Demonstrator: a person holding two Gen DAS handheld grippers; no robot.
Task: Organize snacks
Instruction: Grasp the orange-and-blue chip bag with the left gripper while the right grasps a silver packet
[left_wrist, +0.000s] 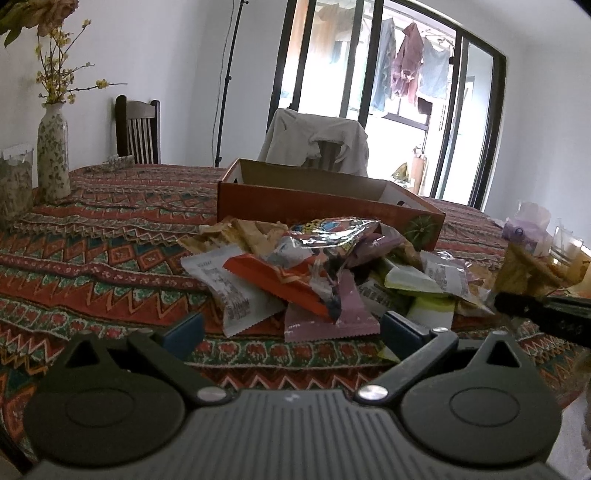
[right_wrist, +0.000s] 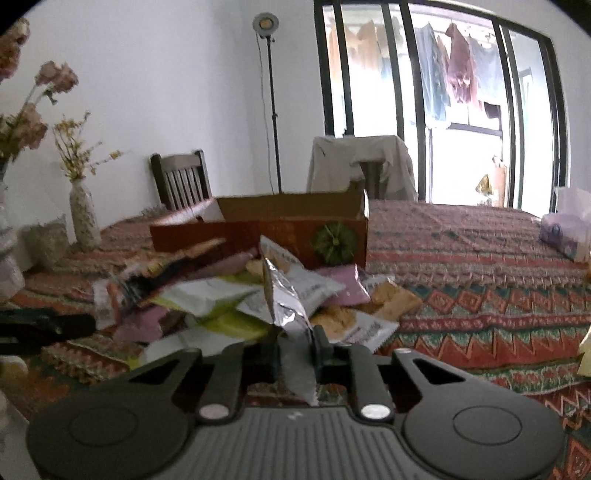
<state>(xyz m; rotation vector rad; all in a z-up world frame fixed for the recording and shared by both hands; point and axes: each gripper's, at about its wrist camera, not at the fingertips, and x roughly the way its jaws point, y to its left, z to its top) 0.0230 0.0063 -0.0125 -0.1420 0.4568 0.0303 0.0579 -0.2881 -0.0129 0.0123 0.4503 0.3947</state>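
A pile of snack packets lies on the patterned tablecloth in front of an open red cardboard box. My left gripper is open and empty, just short of the pile, near an orange packet and a purple packet. In the right wrist view my right gripper is shut on a silver foil packet, held upright above the pile. The box stands behind. The right gripper's black tip also shows in the left wrist view, beside yellow packets.
A floral vase and a glass jar stand at the table's left. Chairs stand behind the table, one draped with cloth. A tissue pack and a glass sit at the right.
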